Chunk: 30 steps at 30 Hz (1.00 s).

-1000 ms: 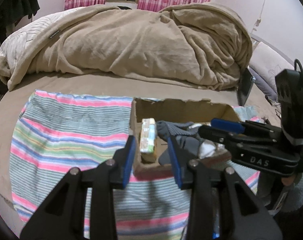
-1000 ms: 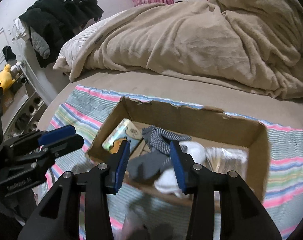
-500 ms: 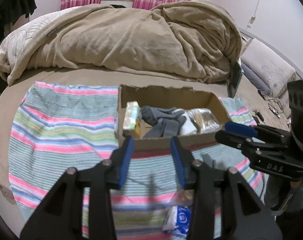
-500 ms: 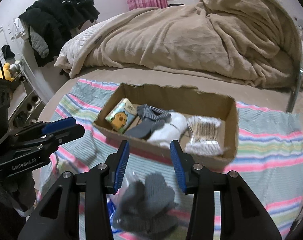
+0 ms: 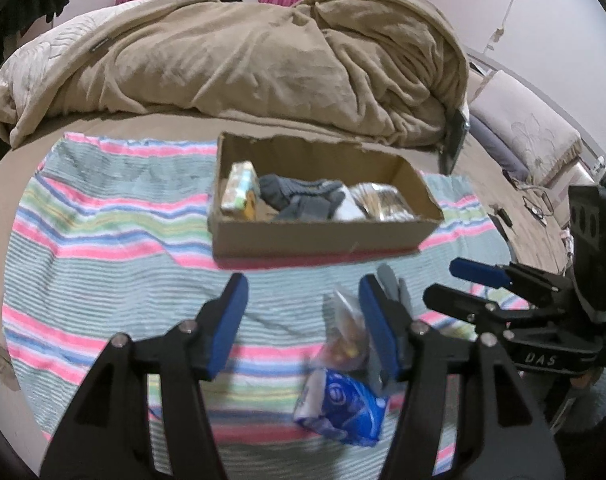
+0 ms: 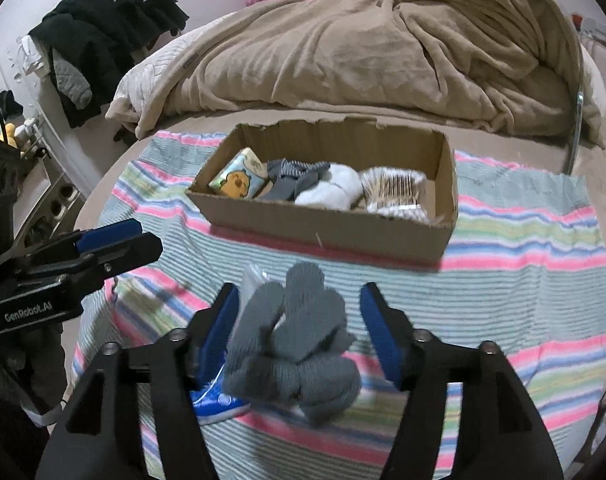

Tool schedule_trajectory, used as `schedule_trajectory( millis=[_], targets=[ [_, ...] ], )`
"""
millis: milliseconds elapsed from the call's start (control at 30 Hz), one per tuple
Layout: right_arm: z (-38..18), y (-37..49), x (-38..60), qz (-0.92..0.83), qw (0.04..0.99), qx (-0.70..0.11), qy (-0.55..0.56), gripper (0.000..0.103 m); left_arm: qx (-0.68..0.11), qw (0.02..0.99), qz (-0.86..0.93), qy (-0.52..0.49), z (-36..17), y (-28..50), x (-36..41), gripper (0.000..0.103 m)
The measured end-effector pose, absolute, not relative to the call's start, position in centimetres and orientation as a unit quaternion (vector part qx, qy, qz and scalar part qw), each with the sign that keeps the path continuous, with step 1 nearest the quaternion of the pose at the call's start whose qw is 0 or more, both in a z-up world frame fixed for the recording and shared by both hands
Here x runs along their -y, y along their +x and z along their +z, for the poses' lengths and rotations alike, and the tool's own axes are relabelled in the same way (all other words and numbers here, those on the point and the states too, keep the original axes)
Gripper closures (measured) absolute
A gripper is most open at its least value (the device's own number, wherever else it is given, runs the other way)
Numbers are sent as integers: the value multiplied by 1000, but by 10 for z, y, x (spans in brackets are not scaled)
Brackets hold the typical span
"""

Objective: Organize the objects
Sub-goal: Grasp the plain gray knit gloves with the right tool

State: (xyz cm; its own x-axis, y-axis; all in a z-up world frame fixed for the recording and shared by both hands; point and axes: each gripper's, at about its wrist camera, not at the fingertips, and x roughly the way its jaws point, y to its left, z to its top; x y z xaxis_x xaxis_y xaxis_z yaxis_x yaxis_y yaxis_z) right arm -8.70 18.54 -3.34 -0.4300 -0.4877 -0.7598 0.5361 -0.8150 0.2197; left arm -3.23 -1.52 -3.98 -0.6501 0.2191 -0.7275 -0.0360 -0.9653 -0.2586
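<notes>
Socks (image 6: 293, 340) lay between my right gripper (image 6: 299, 324)'s jaws, which had just been opening, nothing gripped; the left gripper (image 5: 303, 320), also opening and empty, sat farther off.

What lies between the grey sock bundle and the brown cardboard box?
Only bare striped cloth, seen in the right wrist view, separates the grey sock bundle from the brown cardboard box.

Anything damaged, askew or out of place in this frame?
The box's back rim is torn and ragged. Three items lie outside it on the striped cloth: grey socks, a blue packet and a clear bag.
</notes>
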Motion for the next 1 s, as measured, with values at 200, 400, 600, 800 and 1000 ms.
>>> schedule_trajectory(
  millis=[200,400,600,800,1000],
  targets=[
    [-44,-77,-188,-839,303,-29,451,29,109,73,895,-427,-51,-21,8,43],
    [-55,-71,-191,-831,303,-28,465,29,106,74,888,-440,-61,-11,5,43],
    [-65,-62,-193,-824,305,-29,476,29,92,79,882,-456,-72,-2,2,36],
    [-73,-58,-193,-816,308,-29,488,29,95,81,875,-469,-80,3,-1,35],
    [-82,-58,-190,-807,314,-22,500,29,88,101,864,-486,-91,12,-14,33]
  ],
)
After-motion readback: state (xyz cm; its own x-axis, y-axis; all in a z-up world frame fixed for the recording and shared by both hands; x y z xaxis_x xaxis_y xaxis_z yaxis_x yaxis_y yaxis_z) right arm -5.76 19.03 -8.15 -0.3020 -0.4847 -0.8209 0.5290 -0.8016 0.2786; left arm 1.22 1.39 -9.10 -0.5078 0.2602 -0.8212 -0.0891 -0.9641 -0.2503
